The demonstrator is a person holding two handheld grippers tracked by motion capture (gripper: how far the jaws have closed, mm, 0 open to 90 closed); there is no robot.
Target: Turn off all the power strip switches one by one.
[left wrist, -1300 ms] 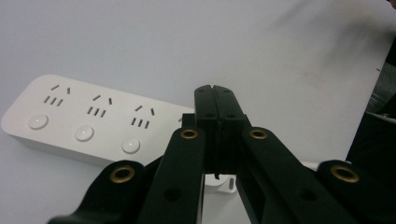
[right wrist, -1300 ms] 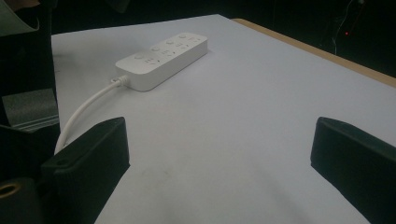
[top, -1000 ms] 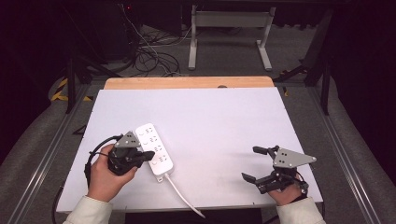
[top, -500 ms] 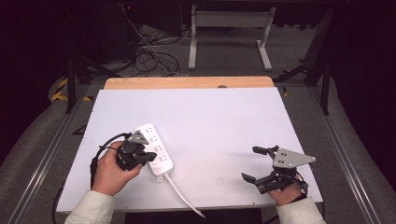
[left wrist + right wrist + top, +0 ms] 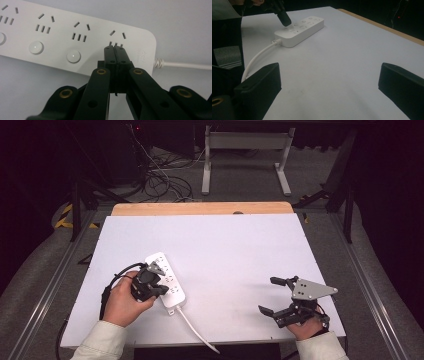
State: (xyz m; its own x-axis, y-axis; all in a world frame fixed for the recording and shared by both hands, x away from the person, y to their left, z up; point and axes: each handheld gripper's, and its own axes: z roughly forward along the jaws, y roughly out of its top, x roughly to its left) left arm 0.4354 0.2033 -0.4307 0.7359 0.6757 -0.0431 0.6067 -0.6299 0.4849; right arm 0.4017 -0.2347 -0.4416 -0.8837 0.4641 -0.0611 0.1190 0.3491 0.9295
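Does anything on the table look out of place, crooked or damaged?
Nothing looks damaged. The white power strip lies at an angle to the table edges, and its cable runs off the near edge. The shut left gripper is over its end socket; the right gripper is open, apart.

The high view looks forward and down on the whole table [image 5: 240, 245] from above the person's side. The left gripper view rides the left claw [image 5: 115, 51], looking steeply down from very close at the power strip [image 5: 62, 32] right under its tips. The right gripper view looks low and level over the table from the right claw [image 5: 329, 82], catching the same power strip well ahead with the left claw above it.
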